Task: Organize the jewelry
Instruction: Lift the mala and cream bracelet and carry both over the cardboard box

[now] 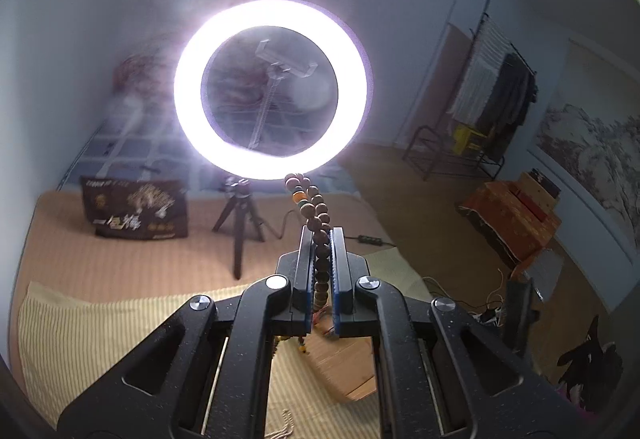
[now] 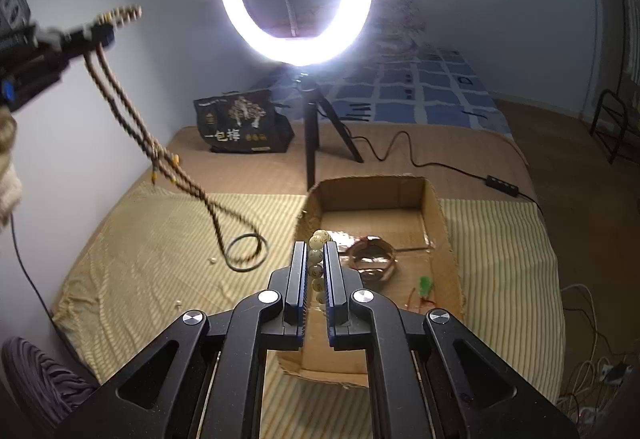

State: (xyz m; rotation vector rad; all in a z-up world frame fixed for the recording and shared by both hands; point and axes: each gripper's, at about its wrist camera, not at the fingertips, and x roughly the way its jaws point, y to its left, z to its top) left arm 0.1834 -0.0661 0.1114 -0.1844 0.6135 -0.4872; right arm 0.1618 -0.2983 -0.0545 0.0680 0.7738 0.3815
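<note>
Both grippers are clamped on jewelry mid-carry: the left gripper (image 1: 321, 239) lifts a long brown bead necklace (image 2: 120, 95) off the striped cloth, the right gripper (image 2: 313, 251) holds a pale bead bracelet (image 2: 318, 259) above the cardboard box (image 2: 436, 207), so lowering and releasing there looks next.

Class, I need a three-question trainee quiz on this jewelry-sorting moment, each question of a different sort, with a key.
1. True or false: the left gripper is shut on the brown bead strand.
2. What does the right gripper hold? A) the pale bead bracelet B) the black ring C) a green pendant
3. Fill in: the brown bangle lies inside the ____.

Key:
1. True; in the right wrist view the strand hangs from it, its low end by the black ring on the striped cloth.
2. A
3. cardboard box
</note>
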